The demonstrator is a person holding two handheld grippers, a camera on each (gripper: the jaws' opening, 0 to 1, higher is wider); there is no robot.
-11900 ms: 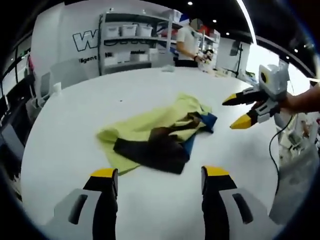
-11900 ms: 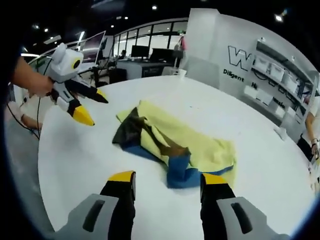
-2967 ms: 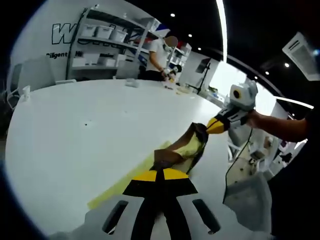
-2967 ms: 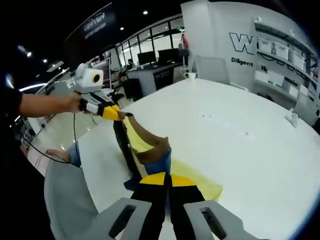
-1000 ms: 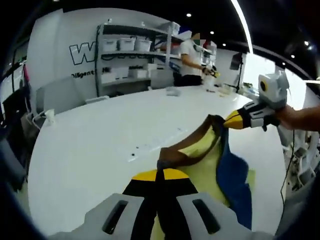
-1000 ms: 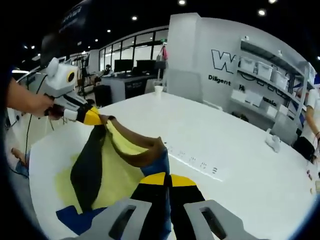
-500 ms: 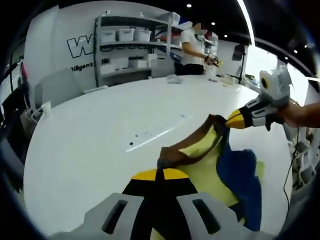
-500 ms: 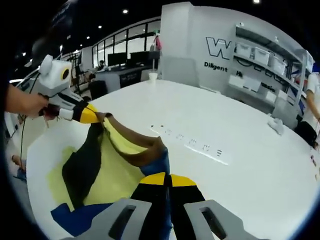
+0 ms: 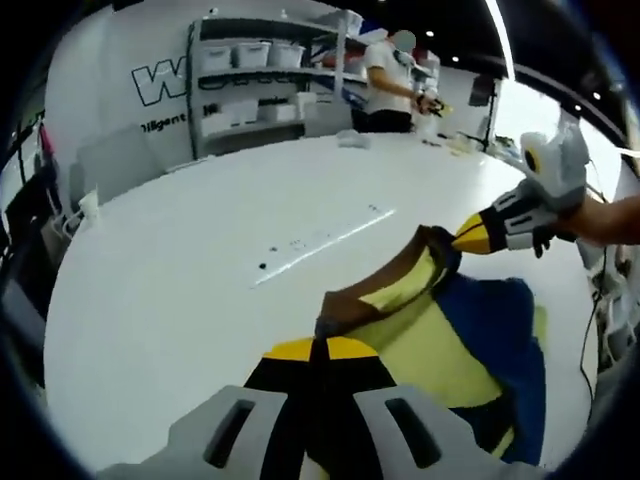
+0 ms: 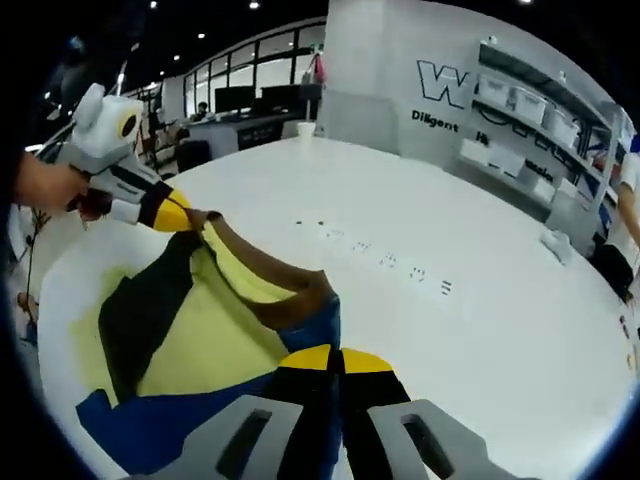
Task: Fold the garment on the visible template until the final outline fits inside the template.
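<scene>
Above the white desk (image 9: 180, 270), both grippers' fingers (image 9: 318, 350) (image 10: 322, 358) pinched closed on garment (image 9: 440, 340) collar edge, spreading step; next, lay flat on template marks (image 10: 385, 262).

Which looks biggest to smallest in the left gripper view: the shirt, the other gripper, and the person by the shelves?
1. shirt, largest.
2. right gripper and person: these two look roughly alike. The person stands much farther away, so I won't rank them.

White round table (image 9: 180, 270); shelving with bins (image 9: 265, 70); person standing beyond (image 9: 390, 80); paper cup (image 10: 306, 128).
</scene>
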